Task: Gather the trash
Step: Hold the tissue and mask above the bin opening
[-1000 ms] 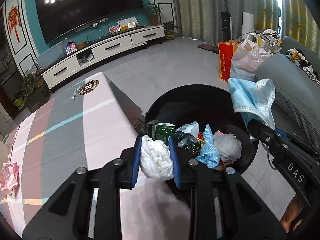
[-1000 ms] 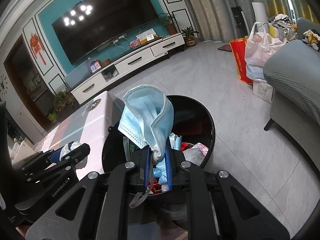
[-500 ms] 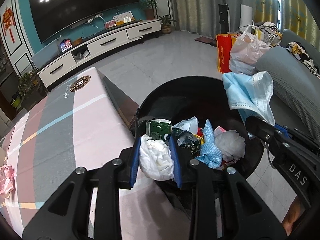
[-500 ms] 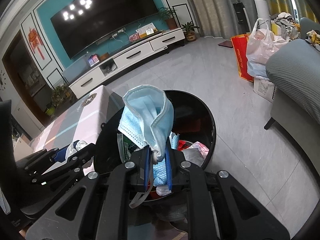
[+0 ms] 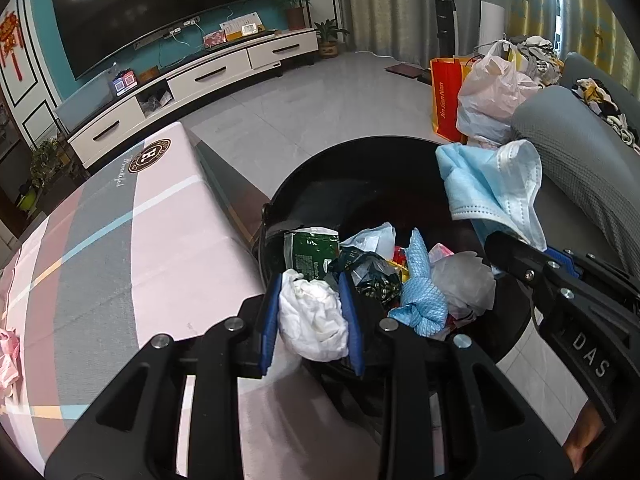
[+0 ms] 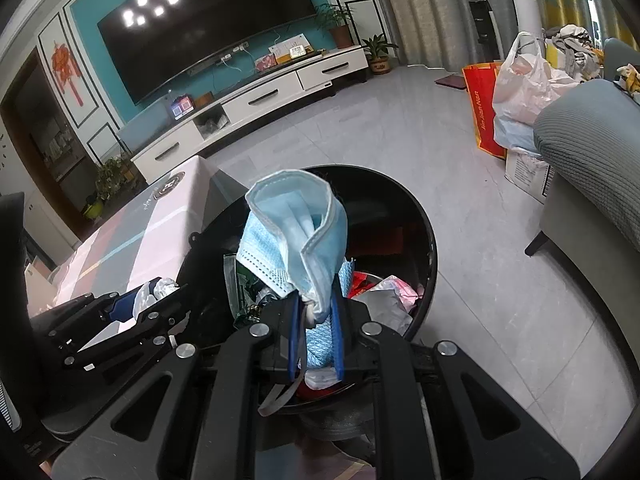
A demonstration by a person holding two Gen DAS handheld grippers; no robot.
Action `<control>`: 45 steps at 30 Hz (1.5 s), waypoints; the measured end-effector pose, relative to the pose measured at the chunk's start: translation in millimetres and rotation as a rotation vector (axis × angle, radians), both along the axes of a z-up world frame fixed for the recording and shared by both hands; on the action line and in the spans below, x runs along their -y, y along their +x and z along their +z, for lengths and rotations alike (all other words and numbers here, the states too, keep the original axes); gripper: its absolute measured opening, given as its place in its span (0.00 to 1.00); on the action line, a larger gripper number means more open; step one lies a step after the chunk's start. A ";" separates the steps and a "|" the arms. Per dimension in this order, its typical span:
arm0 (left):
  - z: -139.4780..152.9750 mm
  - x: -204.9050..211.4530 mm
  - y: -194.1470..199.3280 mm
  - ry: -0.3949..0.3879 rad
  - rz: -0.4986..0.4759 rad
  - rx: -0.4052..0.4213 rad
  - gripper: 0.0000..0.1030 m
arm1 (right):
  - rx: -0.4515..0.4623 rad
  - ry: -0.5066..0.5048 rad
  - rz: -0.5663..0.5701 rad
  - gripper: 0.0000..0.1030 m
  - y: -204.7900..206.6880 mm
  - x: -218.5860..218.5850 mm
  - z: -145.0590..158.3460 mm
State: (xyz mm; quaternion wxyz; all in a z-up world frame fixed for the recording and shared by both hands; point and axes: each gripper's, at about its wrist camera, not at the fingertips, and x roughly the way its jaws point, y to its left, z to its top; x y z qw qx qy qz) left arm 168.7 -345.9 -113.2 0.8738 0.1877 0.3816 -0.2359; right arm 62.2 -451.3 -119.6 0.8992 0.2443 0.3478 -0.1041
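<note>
A black round trash bin [image 5: 360, 160] [image 6: 424, 232] stands beside the table and holds several pieces of rubbish. My left gripper [image 5: 312, 316] is shut on a crumpled white tissue [image 5: 312, 320] at the bin's near left rim; it also shows in the right wrist view [image 6: 152, 292]. My right gripper [image 6: 316, 332] is shut on a light blue face mask [image 6: 296, 236], held above the bin's opening. The mask also shows in the left wrist view [image 5: 492, 184], over the bin's right side.
A table with a pink and grey cloth [image 5: 120, 240] lies left of the bin. A grey sofa [image 6: 592, 168] stands on the right. An orange bag [image 5: 444, 100] and white plastic bags [image 5: 492, 92] sit on the floor beyond. A pink wrapper [image 5: 8, 356] lies on the table's left edge.
Both grippers have moved forward a little over the bin, each still holding its item. The bin sits closer and more centred in both views.
</note>
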 end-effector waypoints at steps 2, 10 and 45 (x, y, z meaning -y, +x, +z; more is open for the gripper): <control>-0.4 0.6 -0.2 0.000 -0.001 -0.001 0.29 | -0.003 -0.001 -0.001 0.14 0.4 0.0 -0.6; -1.8 0.9 -0.1 0.008 -0.003 0.003 0.29 | -0.005 0.001 0.001 0.14 0.3 0.6 -2.2; -7.9 3.0 -0.7 0.033 -0.002 0.003 0.33 | -0.017 -0.001 0.006 0.15 -0.9 0.4 -8.8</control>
